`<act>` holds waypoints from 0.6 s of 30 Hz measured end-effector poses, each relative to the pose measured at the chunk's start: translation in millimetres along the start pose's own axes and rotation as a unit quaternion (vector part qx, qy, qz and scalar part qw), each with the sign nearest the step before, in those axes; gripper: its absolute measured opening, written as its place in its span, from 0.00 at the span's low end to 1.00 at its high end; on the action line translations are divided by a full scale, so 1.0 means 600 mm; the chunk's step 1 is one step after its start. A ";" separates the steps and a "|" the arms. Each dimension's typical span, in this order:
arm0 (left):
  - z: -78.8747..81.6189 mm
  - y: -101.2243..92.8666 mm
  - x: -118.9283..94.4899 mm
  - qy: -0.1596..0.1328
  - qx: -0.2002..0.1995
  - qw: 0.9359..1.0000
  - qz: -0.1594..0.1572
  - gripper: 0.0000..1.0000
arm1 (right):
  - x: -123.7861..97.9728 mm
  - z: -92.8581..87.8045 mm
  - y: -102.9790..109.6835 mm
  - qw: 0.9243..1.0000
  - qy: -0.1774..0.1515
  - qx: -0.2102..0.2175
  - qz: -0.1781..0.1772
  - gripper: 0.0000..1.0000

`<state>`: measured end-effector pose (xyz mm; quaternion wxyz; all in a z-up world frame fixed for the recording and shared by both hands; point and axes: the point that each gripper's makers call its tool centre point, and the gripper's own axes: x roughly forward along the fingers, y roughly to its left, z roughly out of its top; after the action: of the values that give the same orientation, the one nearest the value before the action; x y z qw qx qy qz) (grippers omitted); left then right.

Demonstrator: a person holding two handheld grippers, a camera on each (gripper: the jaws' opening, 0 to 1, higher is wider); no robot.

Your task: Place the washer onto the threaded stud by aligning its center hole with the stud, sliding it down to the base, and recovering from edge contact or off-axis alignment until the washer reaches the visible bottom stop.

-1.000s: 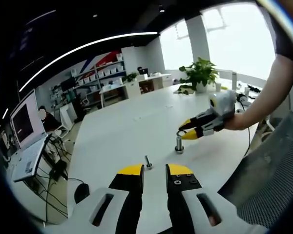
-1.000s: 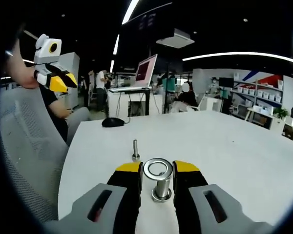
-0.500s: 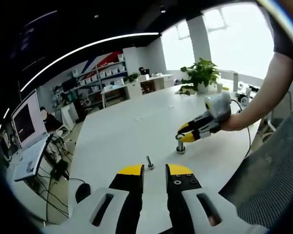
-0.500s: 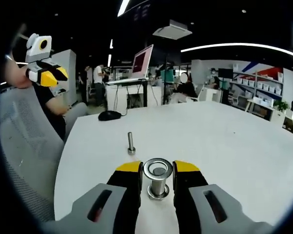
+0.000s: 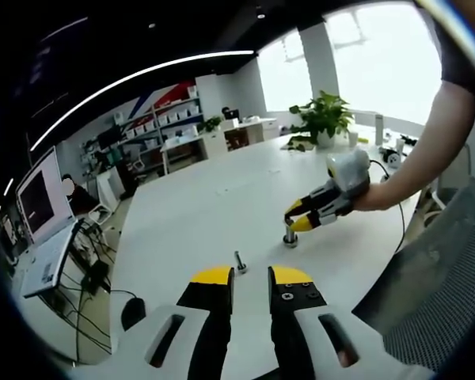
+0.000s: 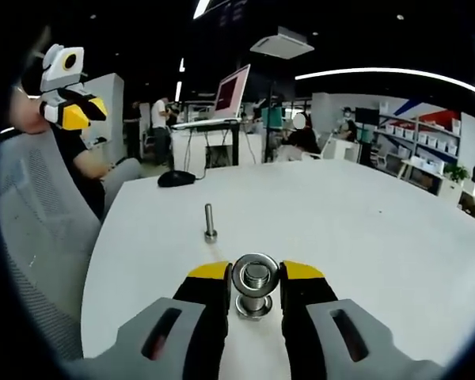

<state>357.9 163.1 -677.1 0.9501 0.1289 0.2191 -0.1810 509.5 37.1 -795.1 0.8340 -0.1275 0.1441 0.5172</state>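
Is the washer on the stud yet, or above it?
On it: the washer rings the stud's top between the right gripper's jaws, not yet at the base.

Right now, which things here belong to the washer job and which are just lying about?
Job: washer, threaded stud, right gripper shut on the washer.
Lying about: small bolt, mouse, laptop, potted plant, left gripper.

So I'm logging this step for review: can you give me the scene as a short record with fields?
surface: white table
right claw: shut on washer, holding it around the top of the stud
washer seated: not yet at the base
left claw: open, holding nothing, raised off the table
spare part: small bolt standing upright, beyond the stud
nearby: mouse at the table's far edge
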 end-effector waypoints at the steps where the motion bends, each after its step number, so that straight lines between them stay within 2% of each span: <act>1: 0.000 0.000 0.000 0.001 0.004 1.000 0.001 0.15 | 0.001 0.002 -0.001 1.000 0.000 0.001 0.000 0.25; 6: 0.000 0.000 -0.001 0.001 0.005 1.000 0.002 0.15 | -0.005 0.014 -0.001 1.000 -0.007 -0.005 -0.005 0.26; 12: 0.001 0.004 -0.002 -0.002 0.003 1.000 0.006 0.15 | -0.017 0.013 0.012 1.000 -0.016 -0.002 0.001 0.25; 16: 0.001 0.003 -0.002 -0.001 0.003 1.000 0.005 0.15 | -0.003 0.012 0.023 1.000 -0.011 -0.009 0.018 0.26; 18: 0.000 0.002 -0.002 0.001 0.003 1.000 0.004 0.15 | 0.007 0.017 0.019 1.000 -0.012 0.009 0.021 0.26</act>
<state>357.5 164.8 -676.1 0.9502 0.1324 0.2189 -0.1779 502.2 49.4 -788.1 0.8254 -0.1108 0.1411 0.5352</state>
